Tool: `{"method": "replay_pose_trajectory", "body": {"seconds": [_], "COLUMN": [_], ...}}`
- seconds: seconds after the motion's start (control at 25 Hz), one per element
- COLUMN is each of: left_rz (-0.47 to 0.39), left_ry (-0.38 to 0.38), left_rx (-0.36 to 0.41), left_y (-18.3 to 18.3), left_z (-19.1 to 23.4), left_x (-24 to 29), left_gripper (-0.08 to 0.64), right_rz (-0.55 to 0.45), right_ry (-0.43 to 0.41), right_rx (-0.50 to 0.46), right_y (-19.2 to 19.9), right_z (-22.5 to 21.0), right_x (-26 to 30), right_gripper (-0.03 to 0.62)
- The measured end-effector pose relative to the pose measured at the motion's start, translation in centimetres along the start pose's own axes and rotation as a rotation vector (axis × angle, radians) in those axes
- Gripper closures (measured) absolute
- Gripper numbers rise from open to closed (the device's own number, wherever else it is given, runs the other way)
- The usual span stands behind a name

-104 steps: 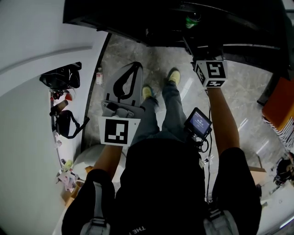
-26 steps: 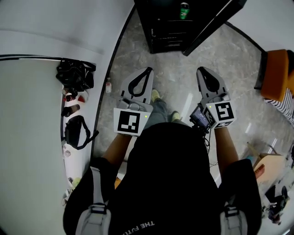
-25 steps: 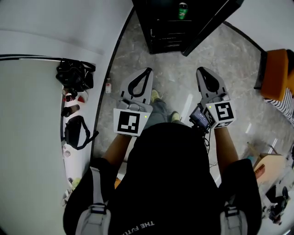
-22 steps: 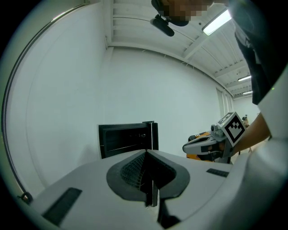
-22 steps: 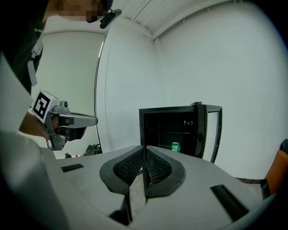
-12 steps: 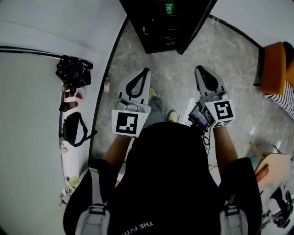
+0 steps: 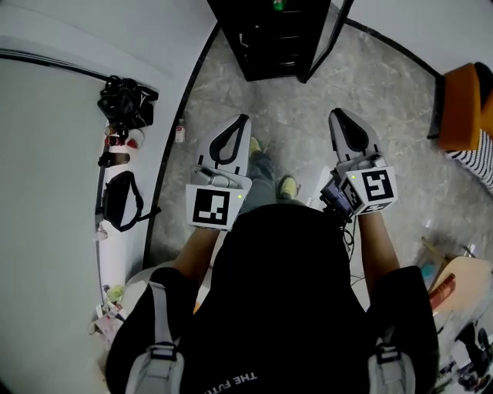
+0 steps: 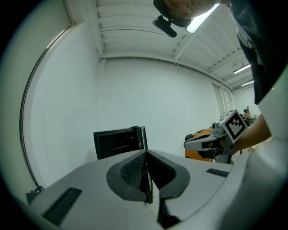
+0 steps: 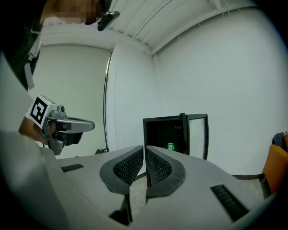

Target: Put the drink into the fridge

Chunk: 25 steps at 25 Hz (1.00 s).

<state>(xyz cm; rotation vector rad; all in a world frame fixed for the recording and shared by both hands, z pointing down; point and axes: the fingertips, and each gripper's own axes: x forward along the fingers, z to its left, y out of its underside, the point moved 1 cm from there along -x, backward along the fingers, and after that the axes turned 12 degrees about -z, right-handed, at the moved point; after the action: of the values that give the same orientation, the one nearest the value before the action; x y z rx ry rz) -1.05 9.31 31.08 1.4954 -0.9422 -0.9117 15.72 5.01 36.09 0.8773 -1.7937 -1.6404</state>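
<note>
Drink: green can (image 9: 170, 146) upright inside black fridge (image 9: 155, 132), door (image 9: 196, 137) open | Bearing: ahead of both jaws, well apart, neither hand clearly nearer | Jaws: right gripper (image 9: 144, 150) together, empty; left gripper (image 8: 145, 155) together, empty | Judgement: placement appears complete.

fridge (image 7: 269, 38) top cropped, drink (image 7: 278, 5) barely vis.

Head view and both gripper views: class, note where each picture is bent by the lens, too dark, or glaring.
Head view: the white walls bow outward; the open black fridge is almost featureless dark. Right gripper view: black vignetted corners and bent straight lines, yet the small green drink can reads clearly. Left gripper view: the ceiling strip light blows out to white.
</note>
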Motion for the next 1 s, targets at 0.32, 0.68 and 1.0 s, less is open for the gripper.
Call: {"method": "replay_pose_trajectory", "body": {"seconds": [0.32,0.68,1.0], "left_rz": [-0.021,-0.043,-0.055], "left_ry": [0.000,0.051,0.064], "left_rx": [0.027,0.013,0.002], "left_y": [-1.8,-2.2,-2.9], "left_z": [-3.0,-4.6,-4.2], "left_x": [-2.9,-3.0,-3.6], "left_gripper": [0.548,0.548,0.548], "right_rz": [-0.021,-0.030,-0.046], "right_ry": [0.012,0.069,0.091], "right_rx": [0.000,0.020,0.031], "right_y": [-0.9,-2.5,-3.2], "right_z": [0.5,0.4,0.8], "right_x": [-4.2,-6.8,-7.2], "right_gripper": [0.561,0.561,0.560]}}
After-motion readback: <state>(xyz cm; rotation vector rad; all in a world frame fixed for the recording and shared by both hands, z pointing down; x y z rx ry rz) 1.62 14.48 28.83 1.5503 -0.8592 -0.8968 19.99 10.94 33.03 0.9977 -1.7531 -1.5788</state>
